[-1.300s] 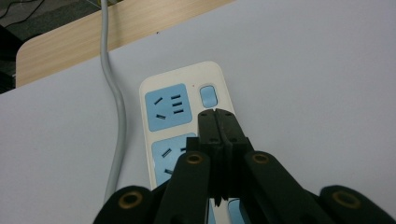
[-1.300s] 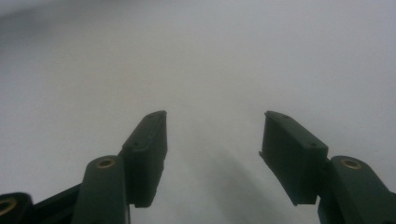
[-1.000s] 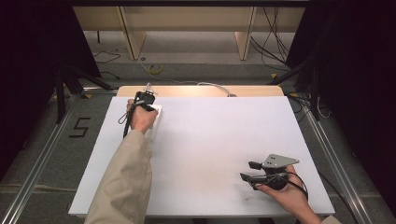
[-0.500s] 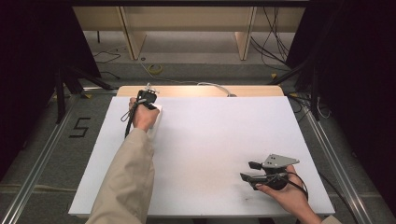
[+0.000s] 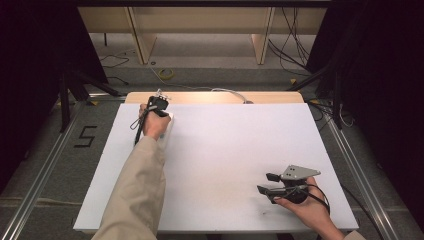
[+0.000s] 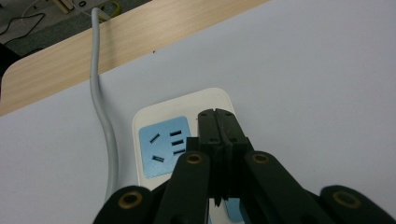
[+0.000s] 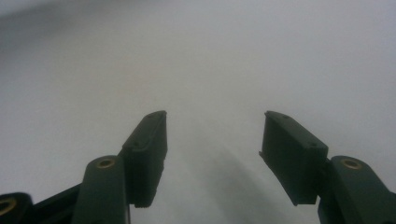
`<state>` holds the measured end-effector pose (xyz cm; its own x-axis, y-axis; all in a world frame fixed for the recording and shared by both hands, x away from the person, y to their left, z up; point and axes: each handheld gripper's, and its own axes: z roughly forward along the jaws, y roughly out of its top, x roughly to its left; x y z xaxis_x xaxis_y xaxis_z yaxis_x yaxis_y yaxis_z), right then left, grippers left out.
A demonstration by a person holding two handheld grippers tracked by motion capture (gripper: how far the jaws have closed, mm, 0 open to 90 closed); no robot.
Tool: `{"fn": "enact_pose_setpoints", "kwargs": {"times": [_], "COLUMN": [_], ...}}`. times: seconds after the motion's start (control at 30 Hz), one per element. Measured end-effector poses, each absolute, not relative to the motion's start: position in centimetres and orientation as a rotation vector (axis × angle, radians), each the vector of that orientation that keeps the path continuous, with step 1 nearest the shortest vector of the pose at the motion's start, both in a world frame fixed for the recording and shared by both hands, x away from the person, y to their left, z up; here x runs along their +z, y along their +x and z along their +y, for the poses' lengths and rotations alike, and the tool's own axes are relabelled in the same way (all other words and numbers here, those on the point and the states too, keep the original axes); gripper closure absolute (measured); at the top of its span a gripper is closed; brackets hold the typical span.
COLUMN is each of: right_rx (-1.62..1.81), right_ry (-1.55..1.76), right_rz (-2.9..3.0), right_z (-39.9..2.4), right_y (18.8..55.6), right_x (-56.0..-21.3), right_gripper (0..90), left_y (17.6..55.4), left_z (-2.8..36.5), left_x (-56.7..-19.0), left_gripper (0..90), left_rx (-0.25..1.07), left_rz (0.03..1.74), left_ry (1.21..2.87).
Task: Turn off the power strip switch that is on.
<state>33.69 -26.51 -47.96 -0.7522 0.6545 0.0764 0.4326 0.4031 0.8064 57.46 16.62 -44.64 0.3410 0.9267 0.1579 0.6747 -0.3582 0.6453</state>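
Left claw (image 6: 217,122) pressed together, empty, tips over white power strip (image 6: 154,114) at far left of bench (image 5: 225,150). Right claw (image 5: 265,183) apart, idle, well away. Likely next: pressing strip's switch or nudging it.

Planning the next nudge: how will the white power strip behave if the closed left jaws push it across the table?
The power strip looks flat and rigid, so it should slide, not tip. Its smooth casing on the smooth table may skid easily. The stiff-looking grey cable could resist or swing it.
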Motion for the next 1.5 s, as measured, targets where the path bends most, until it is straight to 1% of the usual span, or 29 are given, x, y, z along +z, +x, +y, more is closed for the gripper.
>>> {"fn": "enact_pose_setpoints", "kwargs": {"times": [0.8, 1.5], "right_rx": [1.275, 1.274], "right_ry": [0.955, 0.949], "right_rz": [2.409, 2.413], "right_z": [-26.5, -26.5], "right_y": [33.7, 33.7], "right_x": [-48.0, -48.0], "right_gripper": [41.2, 41.2], "left_y": [58.2, 58.3], "left_z": [16.5, 16.5], "left_x": [-45.7, -45.8], "left_gripper": [89.8, 89.9], "left_rx": [0.714, 0.710], "left_rz": [1.393, 1.394], "left_ry": [2.127, 2.115]}}
